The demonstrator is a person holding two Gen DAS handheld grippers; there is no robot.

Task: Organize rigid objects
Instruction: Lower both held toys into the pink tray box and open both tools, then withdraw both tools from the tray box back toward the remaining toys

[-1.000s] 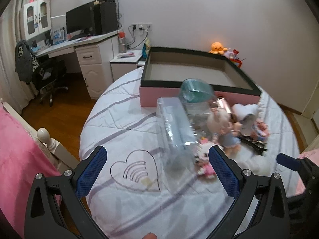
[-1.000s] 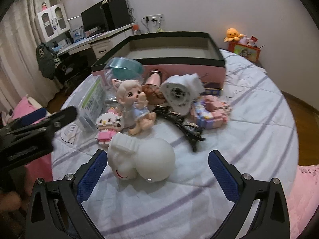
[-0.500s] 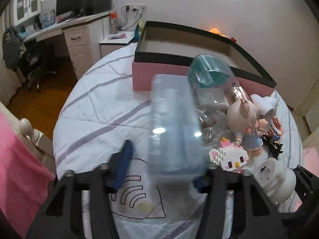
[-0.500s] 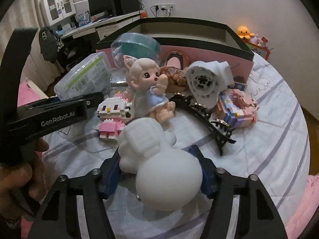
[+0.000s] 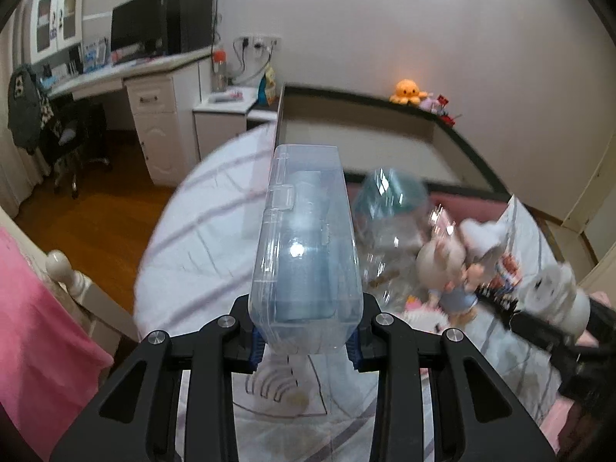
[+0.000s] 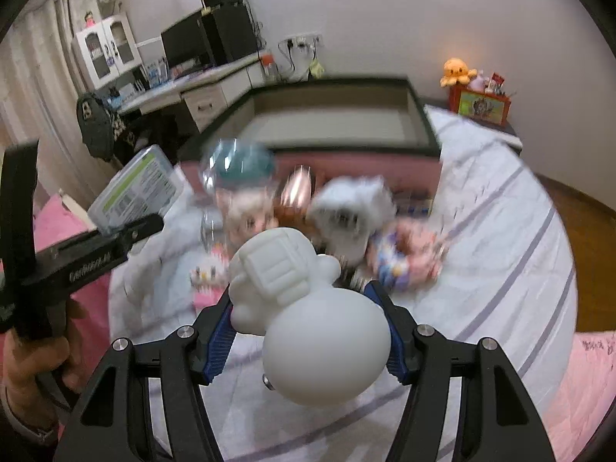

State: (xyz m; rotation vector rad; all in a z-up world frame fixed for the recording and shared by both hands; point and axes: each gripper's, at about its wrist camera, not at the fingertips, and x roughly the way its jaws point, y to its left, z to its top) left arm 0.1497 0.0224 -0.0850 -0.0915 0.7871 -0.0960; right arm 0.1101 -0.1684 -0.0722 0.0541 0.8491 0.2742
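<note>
My left gripper is shut on a clear plastic case and holds it lifted above the bed; the case also shows in the right wrist view. My right gripper is shut on a white astronaut figure, raised off the sheet; it also shows in the left wrist view. A pink box with a black rim lies open and empty at the far side of the bed, also visible in the right wrist view.
A blurred pile lies before the box: a clear jar with teal lid, a doll, a white toy, a pink block toy. A desk stands at the left, a pink bed rail near left.
Both grippers closed from open, the left on the clear case, the right on the astronaut figure. Both objects have since been lifted off the bed.
</note>
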